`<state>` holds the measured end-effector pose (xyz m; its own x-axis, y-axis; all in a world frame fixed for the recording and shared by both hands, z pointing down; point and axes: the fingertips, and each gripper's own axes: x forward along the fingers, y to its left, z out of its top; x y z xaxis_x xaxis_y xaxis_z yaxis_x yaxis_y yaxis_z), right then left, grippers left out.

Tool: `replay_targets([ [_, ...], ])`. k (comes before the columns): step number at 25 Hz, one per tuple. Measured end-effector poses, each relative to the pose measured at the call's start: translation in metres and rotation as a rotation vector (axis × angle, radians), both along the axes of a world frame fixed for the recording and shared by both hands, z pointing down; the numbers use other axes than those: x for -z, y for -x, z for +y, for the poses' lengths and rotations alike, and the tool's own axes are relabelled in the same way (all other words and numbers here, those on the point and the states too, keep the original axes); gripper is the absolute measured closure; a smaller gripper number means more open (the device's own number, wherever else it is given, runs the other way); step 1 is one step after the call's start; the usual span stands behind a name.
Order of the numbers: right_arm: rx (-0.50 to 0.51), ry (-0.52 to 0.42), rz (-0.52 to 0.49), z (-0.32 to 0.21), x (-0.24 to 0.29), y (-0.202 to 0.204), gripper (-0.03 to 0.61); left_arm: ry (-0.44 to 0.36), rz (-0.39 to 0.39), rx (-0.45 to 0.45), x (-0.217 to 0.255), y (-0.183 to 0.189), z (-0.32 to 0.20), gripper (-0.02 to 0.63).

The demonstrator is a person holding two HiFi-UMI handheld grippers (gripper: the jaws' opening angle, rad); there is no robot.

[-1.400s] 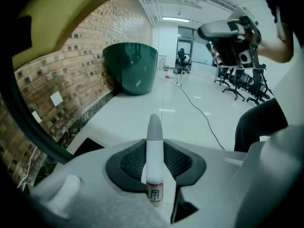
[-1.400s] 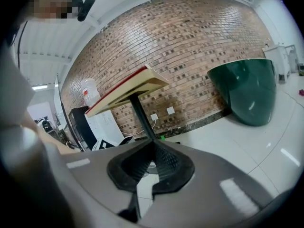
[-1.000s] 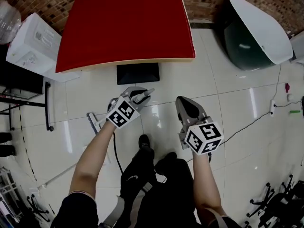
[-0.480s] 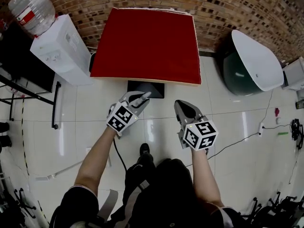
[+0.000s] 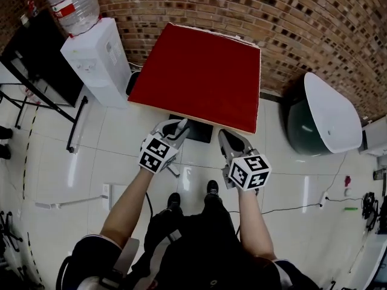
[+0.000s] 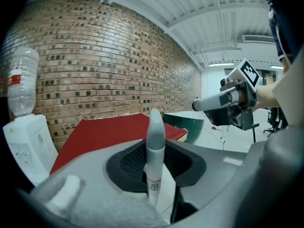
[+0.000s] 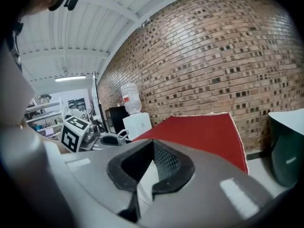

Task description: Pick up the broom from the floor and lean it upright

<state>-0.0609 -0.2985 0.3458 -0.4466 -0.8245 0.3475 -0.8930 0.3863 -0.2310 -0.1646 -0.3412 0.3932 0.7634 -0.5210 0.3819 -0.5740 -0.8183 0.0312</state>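
The broom's grey handle [image 6: 155,141] stands upright between the jaws of my left gripper [image 6: 156,148], which is shut on it just below its rounded tip. From the head view the handle tip [image 5: 182,125] pokes out past my left gripper [image 5: 179,127], and a short piece of the handle [image 5: 173,171] shows below the hand. I cannot see the broom's head. My right gripper [image 5: 224,135] is held level beside the left, shut and empty, a hand's width to its right. The right gripper view shows nothing between the pads of that gripper [image 7: 152,151].
A red-topped table [image 5: 199,71] stands just ahead against the brick wall, with a black box [image 5: 198,132] under its near edge. A water dispenser [image 5: 97,59] is at the left, a green and white tub [image 5: 320,122] at the right. A white stick [image 5: 66,203] and a cable [image 5: 284,209] lie on the floor.
Both grippers have come up from near the floor as the person straightened, and now sit at the red table's near edge. The handle has stayed in the left gripper.
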Motion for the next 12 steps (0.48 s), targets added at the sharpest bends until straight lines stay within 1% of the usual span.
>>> replay_targets([
  [4, 0.117, -0.008, -0.029, -0.025, 0.003, 0.000, 0.574, 0.055, 0.008, 0.100, 0.003, -0.007, -0.006, 0.517],
  [9, 0.222, -0.010, -0.061, -0.055, 0.008, -0.013, 0.574, 0.109, 0.026, 0.226, -0.001, -0.028, -0.014, 0.517],
  [12, 0.260, -0.016, -0.072, -0.065, 0.010, -0.019, 0.574, 0.126, 0.027, 0.263, -0.003, -0.043, -0.017, 0.517],
])
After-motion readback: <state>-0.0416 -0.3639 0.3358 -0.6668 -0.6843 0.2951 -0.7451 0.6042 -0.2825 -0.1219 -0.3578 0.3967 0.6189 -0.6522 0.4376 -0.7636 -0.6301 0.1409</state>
